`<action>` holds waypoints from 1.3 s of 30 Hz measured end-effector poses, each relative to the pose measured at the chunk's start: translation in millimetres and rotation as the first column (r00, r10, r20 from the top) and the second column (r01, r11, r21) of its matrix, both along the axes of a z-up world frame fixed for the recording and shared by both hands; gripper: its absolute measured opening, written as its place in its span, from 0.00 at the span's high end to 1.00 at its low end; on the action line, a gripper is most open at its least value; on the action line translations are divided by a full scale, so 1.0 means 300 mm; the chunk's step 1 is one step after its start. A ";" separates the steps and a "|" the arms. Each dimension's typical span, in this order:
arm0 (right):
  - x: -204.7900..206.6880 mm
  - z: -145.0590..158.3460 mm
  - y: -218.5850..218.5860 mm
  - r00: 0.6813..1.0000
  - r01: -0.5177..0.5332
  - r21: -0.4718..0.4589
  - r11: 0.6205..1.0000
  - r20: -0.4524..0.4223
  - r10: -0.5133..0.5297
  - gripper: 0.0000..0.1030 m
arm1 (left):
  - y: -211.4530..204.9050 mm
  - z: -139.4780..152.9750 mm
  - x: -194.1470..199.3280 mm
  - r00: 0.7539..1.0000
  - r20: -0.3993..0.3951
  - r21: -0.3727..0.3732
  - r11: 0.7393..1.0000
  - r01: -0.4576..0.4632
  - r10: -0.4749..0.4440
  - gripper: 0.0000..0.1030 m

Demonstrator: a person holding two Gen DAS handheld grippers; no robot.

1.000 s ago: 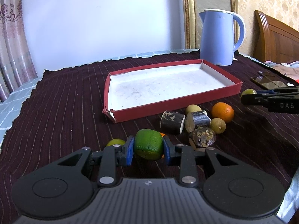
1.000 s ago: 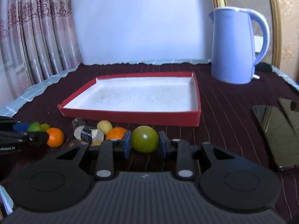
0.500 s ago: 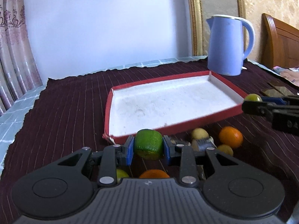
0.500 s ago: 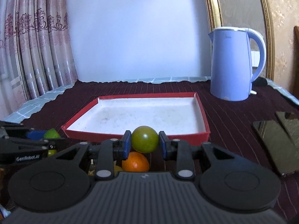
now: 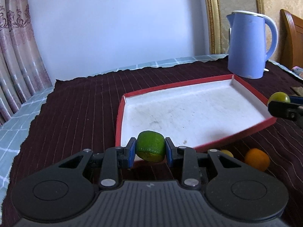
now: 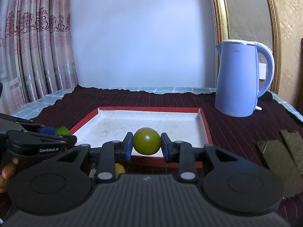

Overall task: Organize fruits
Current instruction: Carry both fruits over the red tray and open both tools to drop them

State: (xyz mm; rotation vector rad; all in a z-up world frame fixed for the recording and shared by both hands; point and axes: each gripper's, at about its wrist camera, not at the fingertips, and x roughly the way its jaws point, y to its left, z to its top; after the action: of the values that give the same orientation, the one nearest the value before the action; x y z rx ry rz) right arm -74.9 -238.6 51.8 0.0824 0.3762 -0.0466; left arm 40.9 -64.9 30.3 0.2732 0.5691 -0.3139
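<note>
We've got a fruit in each hand right now. Our left gripper (image 5: pixel 150 149) has its jaws clamped on a bright green lime-looking fruit (image 5: pixel 150 147), squeezed between the blue pads and lifted clear of the worktop (image 5: pixel 75 113) — it hangs right at the near-left corner of the red tray (image 5: pixel 236 136). Our right gripper (image 6: pixel 146 144) has its jaws closed on a round olive-green fruit (image 6: pixel 146 141), also up in the air, just over the tray's near rim.

The tray is a shallow red box with a white bottom, and nothing lies in it. In the left wrist view it takes up the middle, with the blue kettle (image 5: pixel 250 45) standing beyond its far-right corner at about 1 o'clock. Down at 4 o'clock from the lime, just outside the tray's near wall, an orange (image 5: pixel 257 158) and a small yellow fruit (image 5: pixel 226 152) sit on the dark striped cloth.

From the right wrist view, another yellow fruit (image 6: pixel 119 169) peeks out under the gripper linkage at 7 o'clock — mostly hidden. A dark flat slab (image 6: pixel 278 153), maybe a phone, lies at 3 o'clock.
</note>
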 end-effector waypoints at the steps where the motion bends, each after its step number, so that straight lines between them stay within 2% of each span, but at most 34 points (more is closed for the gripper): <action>1: 0.007 0.004 -0.004 1.000 0.002 -0.001 1.000 0.000 -0.002 0.71 | -0.006 0.003 0.008 1.000 0.001 0.004 1.000 -0.003 0.003 0.70; 16: 0.136 0.037 -0.070 0.999 0.037 0.017 0.999 -0.016 -0.037 0.71 | -0.103 0.007 0.148 0.999 0.013 0.042 0.998 -0.042 0.042 0.70; 28: 0.334 -0.040 -0.118 0.990 0.098 0.039 0.994 -0.107 -0.093 0.71 | -0.152 -0.039 0.292 0.994 -0.006 0.079 0.991 -0.105 0.106 0.70; 34: 0.440 -0.071 -0.139 0.978 0.139 0.020 0.990 -0.162 -0.134 0.71 | -0.163 -0.040 0.334 0.993 -0.008 0.073 0.990 -0.121 0.122 0.70; 39: 0.504 -0.081 -0.137 0.965 0.173 -0.034 0.984 -0.192 -0.177 0.71 | -0.170 -0.050 0.350 0.992 -0.015 0.077 0.989 -0.125 0.127 0.70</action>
State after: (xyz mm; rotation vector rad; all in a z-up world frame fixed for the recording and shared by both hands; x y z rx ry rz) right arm 76.2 -279.8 27.4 0.0948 0.5634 -0.2341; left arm 146.0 -115.8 15.3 0.3061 0.6162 -0.1729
